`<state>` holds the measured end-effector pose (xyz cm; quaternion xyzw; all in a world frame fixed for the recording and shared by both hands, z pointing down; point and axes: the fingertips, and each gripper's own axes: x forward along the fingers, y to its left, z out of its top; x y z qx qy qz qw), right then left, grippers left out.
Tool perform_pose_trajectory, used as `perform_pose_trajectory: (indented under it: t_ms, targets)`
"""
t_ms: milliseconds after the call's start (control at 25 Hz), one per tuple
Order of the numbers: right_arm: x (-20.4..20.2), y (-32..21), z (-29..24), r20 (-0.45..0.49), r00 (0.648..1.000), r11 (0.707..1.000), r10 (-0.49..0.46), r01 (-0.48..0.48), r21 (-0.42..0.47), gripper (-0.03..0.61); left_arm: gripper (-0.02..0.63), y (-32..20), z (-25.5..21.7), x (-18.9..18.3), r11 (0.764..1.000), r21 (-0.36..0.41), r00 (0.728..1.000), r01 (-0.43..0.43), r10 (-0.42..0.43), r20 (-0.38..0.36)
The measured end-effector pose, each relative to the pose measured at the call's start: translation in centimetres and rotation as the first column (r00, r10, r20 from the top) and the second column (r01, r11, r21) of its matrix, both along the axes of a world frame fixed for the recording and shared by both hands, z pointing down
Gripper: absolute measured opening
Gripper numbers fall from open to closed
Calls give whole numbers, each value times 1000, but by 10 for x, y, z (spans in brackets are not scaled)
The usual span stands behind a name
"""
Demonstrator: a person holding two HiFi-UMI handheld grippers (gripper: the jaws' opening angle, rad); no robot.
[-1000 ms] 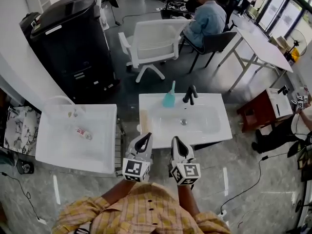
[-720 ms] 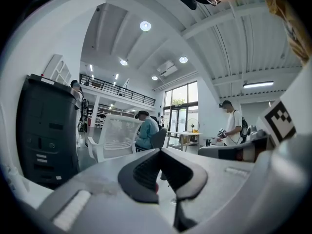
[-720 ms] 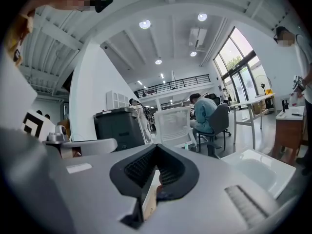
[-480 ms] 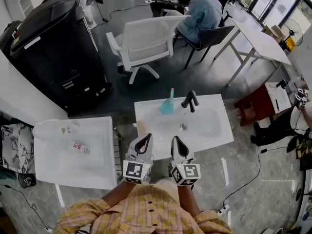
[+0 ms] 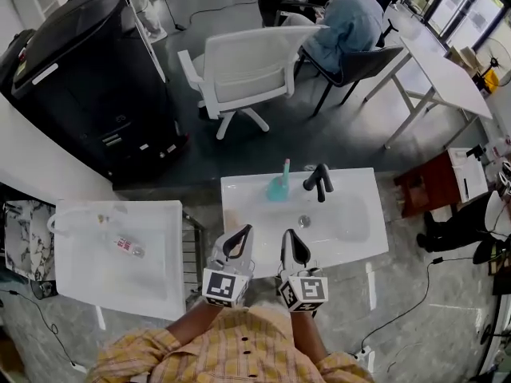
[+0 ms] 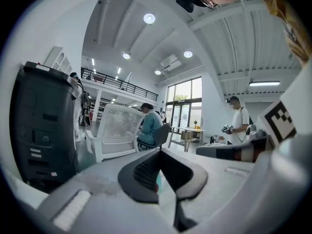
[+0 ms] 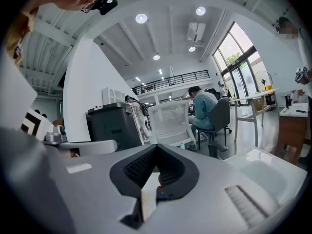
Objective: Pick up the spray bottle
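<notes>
Left hand-held gripper (image 5: 239, 235), right hand-held gripper (image 5: 292, 238) parallel, near-level; both closed

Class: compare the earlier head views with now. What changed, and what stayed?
The left gripper and right gripper advanced together over the sink rim, toward the spray bottle. Nothing was gripped. Unchanged: both shut and empty; spray bottle beside the faucet.

Tally by the sink (image 5: 351, 214)
There stood one spray bottle (image 5: 277, 187), one faucet (image 5: 318, 181), one white chair (image 5: 255, 58), one dark chair (image 5: 363, 61).

Teal spray bottle (image 5: 279, 184), white sink (image 5: 363, 214)
</notes>
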<state>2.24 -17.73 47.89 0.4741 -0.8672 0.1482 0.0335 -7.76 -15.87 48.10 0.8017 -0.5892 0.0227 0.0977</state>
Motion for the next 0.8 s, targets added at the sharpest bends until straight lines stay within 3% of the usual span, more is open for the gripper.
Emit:
perform_pose_trajectory:
  t_ms: [400,800]
  targets:
    - [-4,-61,15,-15,998,998,-60,60,-10,0,-2,-50,19,-3,997,-42,998,65,-64,25]
    - [1,-98,52,-25,998,996,-61,59,-70,0,-1,-86,44,1,990,-90,994,104,-102,25]
